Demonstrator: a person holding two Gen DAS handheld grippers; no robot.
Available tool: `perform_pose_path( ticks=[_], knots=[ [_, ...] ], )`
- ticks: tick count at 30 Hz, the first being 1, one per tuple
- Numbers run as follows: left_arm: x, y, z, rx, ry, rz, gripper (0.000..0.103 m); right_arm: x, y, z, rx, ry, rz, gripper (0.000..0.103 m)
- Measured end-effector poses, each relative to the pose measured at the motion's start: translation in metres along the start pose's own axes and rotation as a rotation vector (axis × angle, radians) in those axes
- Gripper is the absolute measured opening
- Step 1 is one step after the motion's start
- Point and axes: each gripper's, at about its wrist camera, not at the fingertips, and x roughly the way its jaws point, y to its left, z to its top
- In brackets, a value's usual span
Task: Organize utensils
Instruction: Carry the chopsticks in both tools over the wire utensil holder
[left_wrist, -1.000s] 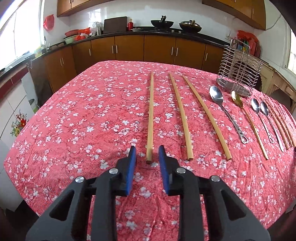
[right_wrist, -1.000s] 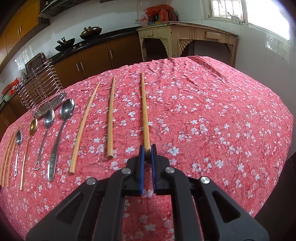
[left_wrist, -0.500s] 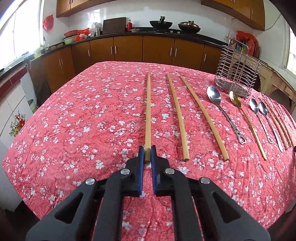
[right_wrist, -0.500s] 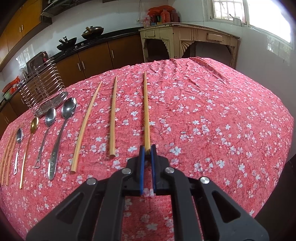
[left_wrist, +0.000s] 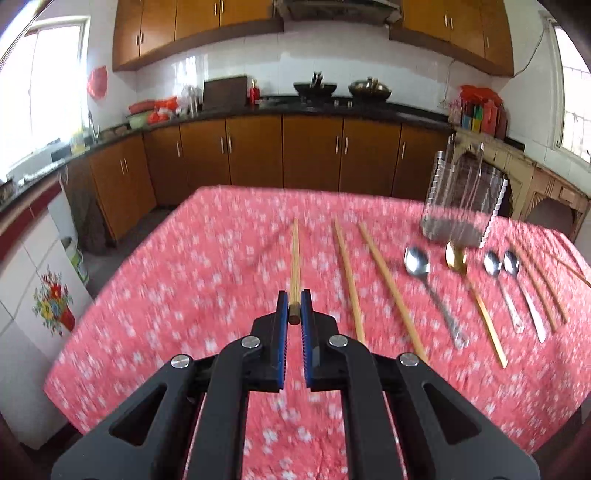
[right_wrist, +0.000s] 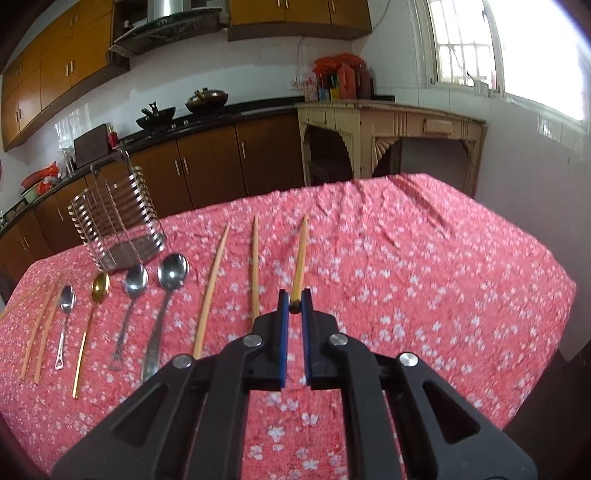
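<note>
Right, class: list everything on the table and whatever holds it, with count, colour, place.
Left chopstick: one, pale wood, gripped.
Right chopstick: one, pale wood, gripped.
Loose chopsticks: four, pale wood, two beside each gripped one.
Silver spoons: three, silver, mid-row.
Gold spoon: one, gold, among them.
Rack: one, silver wire, behind the gold spoon.
Tablecloth: one, red floral, under everything.
Left tongs: one, black and blue, shut on left chopstick.
Right tongs: one, black and blue, shut on right chopstick.
</note>
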Motion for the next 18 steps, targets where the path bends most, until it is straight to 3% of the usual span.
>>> perform_pose_path(
  ticks=[8, 18],
  knots=[
    [-0.012, -0.003, 0.059, 0.022, -0.118, -0.007, 0.007, -0.021, 0.014, 0.056, -0.051, -0.133, 0.011, 0.008],
    [-0.002, 0.009, 0.095, -0.026, -0.152, 0.012, 0.007, -0.027, 0.022, 0.103, -0.048, -0.222, 0.028, 0.008]
  ],
)
